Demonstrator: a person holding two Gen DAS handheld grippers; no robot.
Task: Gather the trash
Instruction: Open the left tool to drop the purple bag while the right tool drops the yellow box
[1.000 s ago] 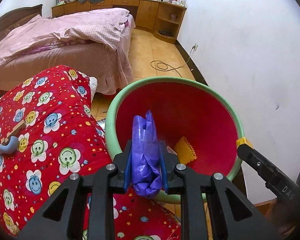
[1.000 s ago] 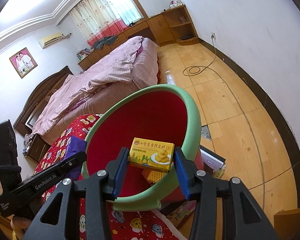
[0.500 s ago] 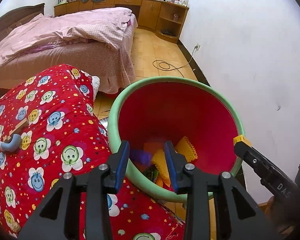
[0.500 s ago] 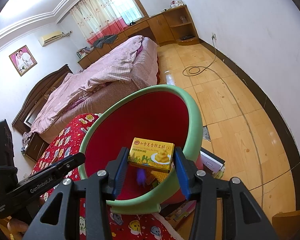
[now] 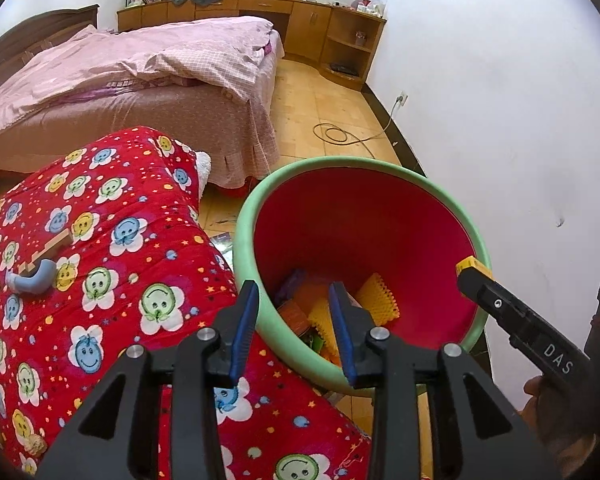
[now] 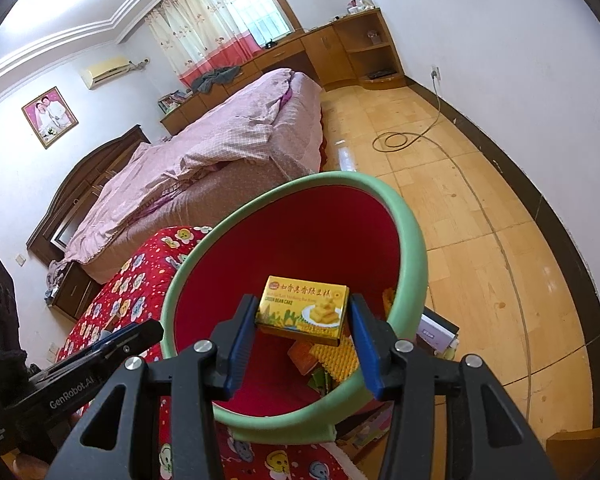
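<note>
Inside, the bin point(image 5: 244, 240) holds wrappers point(image 5: 376, 300); left tool point(image 5: 294, 328) gapes empty, right tool point(image 6: 302, 334) grips a cake box point(image 6: 304, 310).

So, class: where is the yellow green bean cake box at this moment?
In the right wrist view, the cake box sits clamped in the right gripper, held over the red bin.

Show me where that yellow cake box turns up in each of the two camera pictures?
Left wrist: only a yellow corner of the box shows at right, by the bin rim, on the right gripper's tip.
Right wrist: box at centre, clamped in the right gripper over the bin.
Shared landmark: the bin; also the pink bed.
</note>
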